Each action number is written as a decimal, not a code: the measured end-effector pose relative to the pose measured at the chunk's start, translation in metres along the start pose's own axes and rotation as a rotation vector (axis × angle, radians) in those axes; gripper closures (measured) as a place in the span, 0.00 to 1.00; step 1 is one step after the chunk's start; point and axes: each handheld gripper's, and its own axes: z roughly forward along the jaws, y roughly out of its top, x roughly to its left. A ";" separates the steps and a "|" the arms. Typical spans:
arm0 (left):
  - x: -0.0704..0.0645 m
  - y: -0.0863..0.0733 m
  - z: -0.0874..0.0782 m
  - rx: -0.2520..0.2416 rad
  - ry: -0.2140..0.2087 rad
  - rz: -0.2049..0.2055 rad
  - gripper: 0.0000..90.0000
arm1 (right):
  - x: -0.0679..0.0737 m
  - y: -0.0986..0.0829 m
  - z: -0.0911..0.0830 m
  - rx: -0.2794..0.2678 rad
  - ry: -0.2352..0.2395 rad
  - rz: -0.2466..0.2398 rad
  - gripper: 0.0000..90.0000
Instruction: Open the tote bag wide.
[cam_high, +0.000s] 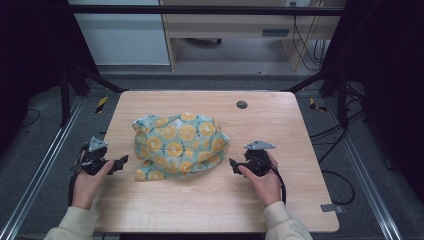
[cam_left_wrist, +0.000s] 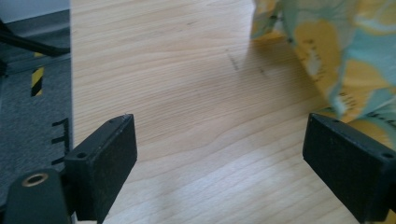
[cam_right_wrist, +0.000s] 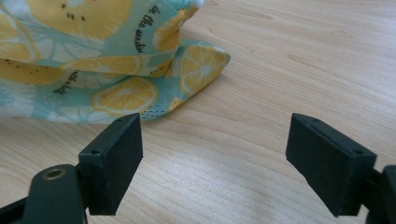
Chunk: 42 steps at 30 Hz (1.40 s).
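Note:
A crumpled cloth (cam_high: 179, 145) printed with orange slices on pale teal lies bunched in the middle of the wooden table (cam_high: 210, 200). My left gripper (cam_high: 121, 162) sits open just left of the cloth's lower edge, its jaws pointing at it. In the left gripper view the cloth (cam_left_wrist: 336, 51) fills the upper right, close above the right jaw. My right gripper (cam_high: 233, 165) is open just right of the cloth. In the right gripper view a folded corner of the cloth (cam_right_wrist: 201, 65) lies ahead of the left jaw. Nothing is between either pair of jaws.
A small dark round grommet (cam_high: 242, 104) sits in the table's far side. Black frame posts (cam_high: 65, 95) and cables (cam_high: 345, 180) flank the table. The floor beyond the left table edge (cam_left_wrist: 70, 93) shows yellow-black tape (cam_left_wrist: 36, 80).

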 end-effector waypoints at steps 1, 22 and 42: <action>-0.002 0.002 -0.001 -0.003 -0.001 0.008 0.11 | 0.000 0.001 -0.001 0.001 0.000 -0.018 0.21; -0.046 0.047 -0.042 -0.153 -0.104 0.123 0.09 | 0.037 0.058 -0.014 -0.115 0.110 -0.164 0.27; -0.053 0.045 -0.037 -0.125 -0.124 0.133 0.08 | 0.054 0.086 0.000 -0.148 0.250 -0.230 1.00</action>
